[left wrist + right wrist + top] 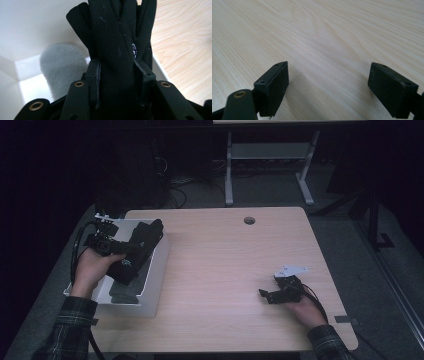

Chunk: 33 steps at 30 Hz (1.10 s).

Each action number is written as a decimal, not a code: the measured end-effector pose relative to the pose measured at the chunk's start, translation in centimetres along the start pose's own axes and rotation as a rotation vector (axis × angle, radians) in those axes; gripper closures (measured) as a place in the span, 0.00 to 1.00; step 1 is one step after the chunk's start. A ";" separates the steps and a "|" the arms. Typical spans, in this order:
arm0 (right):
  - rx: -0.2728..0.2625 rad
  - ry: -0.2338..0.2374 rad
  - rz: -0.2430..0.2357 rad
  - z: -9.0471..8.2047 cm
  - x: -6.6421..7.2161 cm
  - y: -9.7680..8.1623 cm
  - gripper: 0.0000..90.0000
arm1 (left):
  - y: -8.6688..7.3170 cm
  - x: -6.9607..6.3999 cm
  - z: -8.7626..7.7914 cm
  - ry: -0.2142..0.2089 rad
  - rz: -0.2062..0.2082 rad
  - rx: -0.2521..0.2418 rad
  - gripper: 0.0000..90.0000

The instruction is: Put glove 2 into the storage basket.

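The room around you is dark — only a light wooden counter (235, 270) stands lit, with a pale desk frame (270, 165) on the floor beyond its far edge and a small round hole (249, 220) near the middle of that edge. A white bin (156, 270) sits at the counter's left edge, reaching from near the far-left corner down toward the near edge.

Your left tool (107, 245) hangs over the bin, and it is clenched on a black glove (142, 247). In the left gripper view the pads press on the glove (117, 50) from both sides, and its fingers stick out past the pads above the bin's wall (30, 27) and floor. A grey furry thing (62, 62) lies on the bin's floor under the glove, next to a corner. From above, the glove slants across the bin, its tip near the bin's far-right corner and its other end low inside.

Your right tool (270, 295) rests near the counter's near-right corner, well apart from the bin. It is released — in the right gripper view its pads (274, 85) stand wide with bare wood between them.
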State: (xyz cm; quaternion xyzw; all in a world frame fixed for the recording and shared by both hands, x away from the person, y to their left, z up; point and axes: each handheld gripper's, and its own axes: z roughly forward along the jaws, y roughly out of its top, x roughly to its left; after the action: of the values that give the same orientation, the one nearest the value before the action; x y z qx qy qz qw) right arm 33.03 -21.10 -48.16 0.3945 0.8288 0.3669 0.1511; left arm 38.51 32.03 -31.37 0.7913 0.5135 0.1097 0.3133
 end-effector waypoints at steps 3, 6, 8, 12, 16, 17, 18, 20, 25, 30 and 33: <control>0.000 -0.001 0.002 0.0 0.0 0.0 0.19 | -0.7 0.8 -0.1 0.023 -0.021 0.010 0.69; -0.002 -0.003 0.001 0.0 0.0 0.0 0.19 | -1.4 1.5 0.6 0.049 -0.036 0.028 0.69; -0.001 -0.004 0.002 0.0 0.0 0.0 0.19 | -1.9 1.9 1.1 0.041 -0.050 0.039 0.69; -0.001 -0.004 0.004 0.0 0.0 0.0 0.19 | -2.8 2.7 2.7 0.051 -0.071 0.072 0.68; -0.001 -0.005 0.004 0.0 0.0 0.0 0.19 | -3.3 3.3 3.6 0.083 -0.079 0.090 0.66; -0.001 -0.005 0.004 0.0 0.0 0.0 0.19 | -3.4 3.4 3.8 0.094 -0.079 0.092 0.65; -0.001 -0.005 0.004 0.0 0.0 0.0 0.19 | -3.4 3.4 3.8 0.104 -0.076 0.097 0.63; -0.001 -0.005 0.004 0.0 0.0 0.0 0.19 | -3.4 3.5 3.9 0.109 -0.076 0.099 0.58; -0.001 -0.005 0.004 0.0 0.0 0.0 0.19 | -3.0 3.5 3.7 0.123 -0.075 0.070 0.40; -0.001 -0.005 0.004 0.0 0.0 0.0 0.19 | -2.4 3.1 3.0 0.138 -0.055 0.037 0.31; -0.001 -0.004 0.004 0.0 0.0 0.0 0.19 | -1.9 3.0 2.3 0.144 -0.046 0.009 0.30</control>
State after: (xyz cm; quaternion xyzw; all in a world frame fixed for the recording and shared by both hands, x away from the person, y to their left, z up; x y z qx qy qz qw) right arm 33.05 -21.07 -48.17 0.3969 0.8275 0.3668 0.1525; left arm 39.55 34.30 -34.78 0.7709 0.5532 0.1570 0.2741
